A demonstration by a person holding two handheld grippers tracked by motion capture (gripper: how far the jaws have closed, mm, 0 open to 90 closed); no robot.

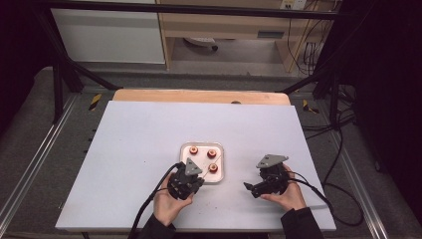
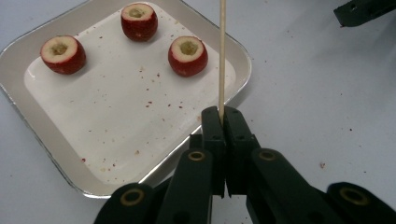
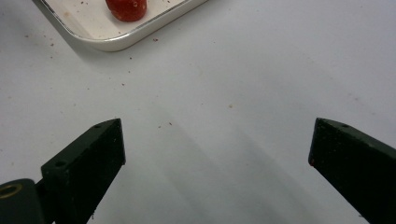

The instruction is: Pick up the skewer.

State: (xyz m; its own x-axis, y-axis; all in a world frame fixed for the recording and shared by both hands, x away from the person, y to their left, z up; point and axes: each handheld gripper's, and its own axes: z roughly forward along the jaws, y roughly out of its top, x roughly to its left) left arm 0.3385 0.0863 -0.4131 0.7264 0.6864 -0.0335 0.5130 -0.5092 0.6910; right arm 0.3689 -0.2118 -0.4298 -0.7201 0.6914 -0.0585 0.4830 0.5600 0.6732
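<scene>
Straight out from your left gripper, clamped skewer points lengthwise past tray; right gripper gaping, empty, over pale table.

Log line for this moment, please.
left tool: shut on skewer | right tool: open, empty | tray: three cored fruits

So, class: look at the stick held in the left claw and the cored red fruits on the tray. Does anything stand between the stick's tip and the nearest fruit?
Nothing visible does. The left claw is shut on the stick, which passes just beside the nearest fruit on the tray. The right claw is open, off to the side.
</scene>
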